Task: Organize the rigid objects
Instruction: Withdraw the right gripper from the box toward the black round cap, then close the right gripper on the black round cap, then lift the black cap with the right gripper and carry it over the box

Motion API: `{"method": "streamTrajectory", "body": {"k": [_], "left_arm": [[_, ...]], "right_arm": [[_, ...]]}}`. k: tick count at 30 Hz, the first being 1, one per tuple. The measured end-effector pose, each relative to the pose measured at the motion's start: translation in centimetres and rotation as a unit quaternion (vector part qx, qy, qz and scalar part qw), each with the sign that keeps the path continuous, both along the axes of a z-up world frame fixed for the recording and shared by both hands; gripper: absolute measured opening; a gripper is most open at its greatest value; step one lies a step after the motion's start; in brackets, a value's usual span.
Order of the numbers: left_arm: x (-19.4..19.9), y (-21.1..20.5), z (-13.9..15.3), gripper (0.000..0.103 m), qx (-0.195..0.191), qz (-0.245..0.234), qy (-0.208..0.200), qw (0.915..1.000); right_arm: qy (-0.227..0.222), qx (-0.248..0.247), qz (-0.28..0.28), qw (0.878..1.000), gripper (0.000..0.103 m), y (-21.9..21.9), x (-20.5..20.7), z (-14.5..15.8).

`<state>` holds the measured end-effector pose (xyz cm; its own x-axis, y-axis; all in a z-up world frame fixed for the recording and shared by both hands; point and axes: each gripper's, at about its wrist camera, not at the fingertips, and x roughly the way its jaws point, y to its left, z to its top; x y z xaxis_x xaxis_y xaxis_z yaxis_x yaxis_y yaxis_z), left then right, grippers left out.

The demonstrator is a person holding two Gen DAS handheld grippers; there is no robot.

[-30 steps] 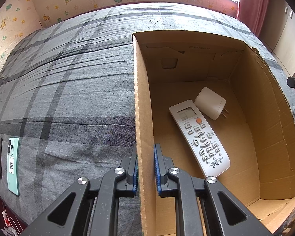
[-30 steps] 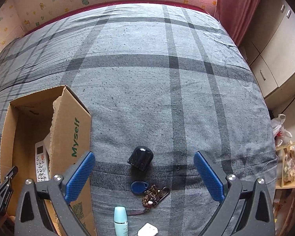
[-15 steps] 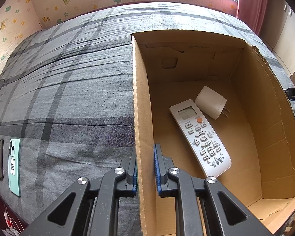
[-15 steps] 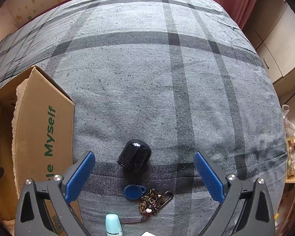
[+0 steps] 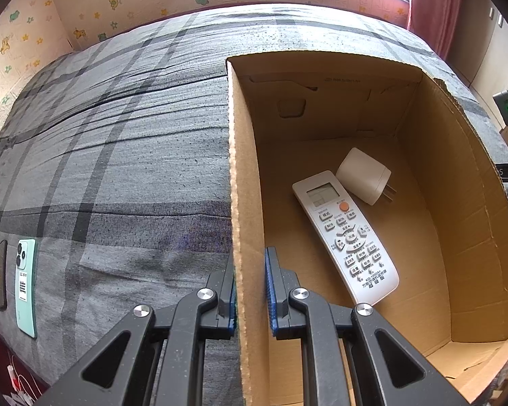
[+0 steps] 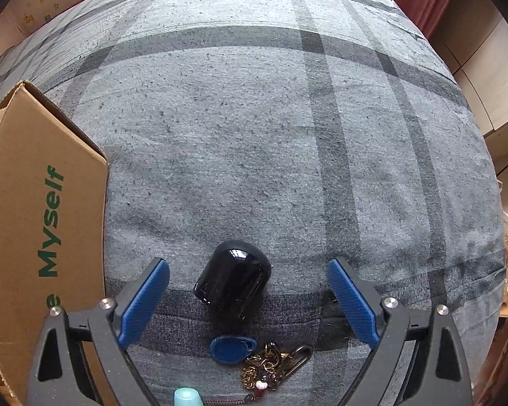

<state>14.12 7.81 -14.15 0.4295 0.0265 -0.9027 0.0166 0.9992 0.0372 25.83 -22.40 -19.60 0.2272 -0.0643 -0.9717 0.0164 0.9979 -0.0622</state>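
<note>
In the left wrist view my left gripper [image 5: 250, 291] is shut on the left wall of the cardboard box [image 5: 244, 182], one blue pad on each side of it. Inside the box lie a white remote control [image 5: 347, 235] and a white plug adapter [image 5: 362, 176]. In the right wrist view my right gripper [image 6: 249, 299] hangs low over the grey plaid bed, its jaws closing. A glossy black rounded object [image 6: 233, 282] lies between the blue pads, which do not touch it. The same box [image 6: 40, 216], printed "Myself", stands to the left.
Just below the black object lie a blue key fob [image 6: 232, 348] with a brass keychain [image 6: 274, 365], and a pale blue cap [image 6: 188, 397] at the bottom edge. A mint phone [image 5: 26, 286] and a dark phone [image 5: 0, 274] lie left of the box. Cabinets stand beyond the bed's right edge.
My right gripper has come down toward the bed, so the black object now sits between its pads, and the jaws have narrowed a little. The left gripper and box have not moved.
</note>
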Motion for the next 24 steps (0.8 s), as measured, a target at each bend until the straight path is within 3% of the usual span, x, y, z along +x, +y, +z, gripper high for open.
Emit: {"method": "streamTrajectory", "body": {"k": [3, 6, 7, 16, 24], "left_arm": [[0.0, 0.0, 0.0, 0.014, 0.001, 0.000, 0.000, 1.0000], [0.0, 0.0, 0.0, 0.014, 0.001, 0.000, 0.000, 1.0000], [0.0, 0.0, 0.0, 0.014, 0.001, 0.000, 0.000, 1.0000], [0.0, 0.1, 0.0, 0.014, 0.002, 0.000, 0.000, 1.0000], [0.0, 0.1, 0.0, 0.014, 0.000, 0.001, 0.001, 1.0000]], "right_arm": [[0.001, 0.005, 0.004, 1.000, 0.090, 0.2, 0.1, -0.2], [0.011, 0.015, 0.005, 1.000, 0.066, 0.3, 0.1, -0.5], [0.015, 0.022, 0.003, 1.000, 0.048, 0.2, 0.1, -0.6], [0.006, 0.013, -0.004, 1.000, 0.045, -0.2, -0.5, 0.0], [0.001, 0.013, -0.006, 1.000, 0.045, -0.3, -1.2, 2.3]]}}
